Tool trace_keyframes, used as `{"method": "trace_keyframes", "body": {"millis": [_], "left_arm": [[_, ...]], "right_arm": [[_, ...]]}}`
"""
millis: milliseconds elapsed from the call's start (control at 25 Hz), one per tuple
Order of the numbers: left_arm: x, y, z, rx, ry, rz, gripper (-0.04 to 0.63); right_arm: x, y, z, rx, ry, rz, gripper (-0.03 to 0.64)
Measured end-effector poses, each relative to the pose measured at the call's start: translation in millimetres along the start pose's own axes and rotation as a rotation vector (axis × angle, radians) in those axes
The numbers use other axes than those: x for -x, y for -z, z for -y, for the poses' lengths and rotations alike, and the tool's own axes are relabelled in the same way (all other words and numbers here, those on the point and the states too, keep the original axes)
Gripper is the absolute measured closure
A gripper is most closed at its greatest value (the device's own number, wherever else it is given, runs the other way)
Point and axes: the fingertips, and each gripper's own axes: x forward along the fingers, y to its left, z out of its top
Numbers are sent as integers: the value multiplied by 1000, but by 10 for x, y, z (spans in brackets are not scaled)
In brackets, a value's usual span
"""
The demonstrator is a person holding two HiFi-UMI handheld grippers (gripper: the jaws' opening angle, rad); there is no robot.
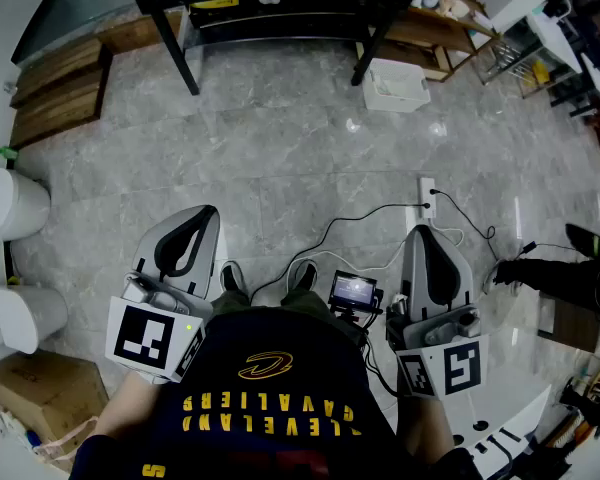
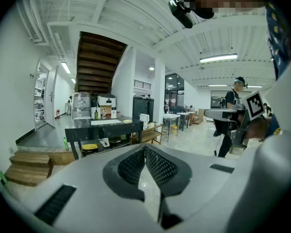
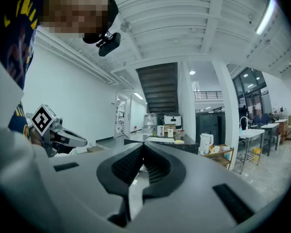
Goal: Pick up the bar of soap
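The left gripper [image 1: 206, 214] and the right gripper [image 1: 421, 232] hung low at the person's waist, over the grey marble floor [image 1: 280, 158]. In its own view the left gripper [image 2: 144, 147] had its 2 jaws pressed together with nothing between them. The right gripper [image 3: 143, 144] showed the same - ribbed pads meeting, empty. Well apart from both, across the floor, stood a black table [image 2: 102, 128]. On its top lay a small pale-yellow piece [image 2: 127, 121] - whether that was the bar of soap could not be told at that distance.
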Motion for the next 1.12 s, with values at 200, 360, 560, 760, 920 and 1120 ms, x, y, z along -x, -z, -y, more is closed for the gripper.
{"method": "trace_keyframes", "body": {"millis": [200, 360, 560, 760, 920, 1120], "left_arm": [[-77, -18, -23, -6, 1, -1, 583], [-130, 7, 6, -11, -4, -6, 583], [-417, 75, 266, -12, -10, -15, 583], [-890, -48, 825, -55, 42, 1, 583], [-966, -70, 1094, -59, 58, -39, 583], [-1173, -178, 940, -39, 28, -68, 583]], "right_arm": [[-70, 25, 50, -2, 4, -7, 609], [-64, 63, 125, -28, 14, 9, 609], [4, 245, 378, -65, 1, 15, 609], [-9, 363, 654, -152, -120, 29, 609], [-9, 415, 754, -198, -184, -14, 609], [-283, 472, 897, -210, -181, -86, 609]]}}
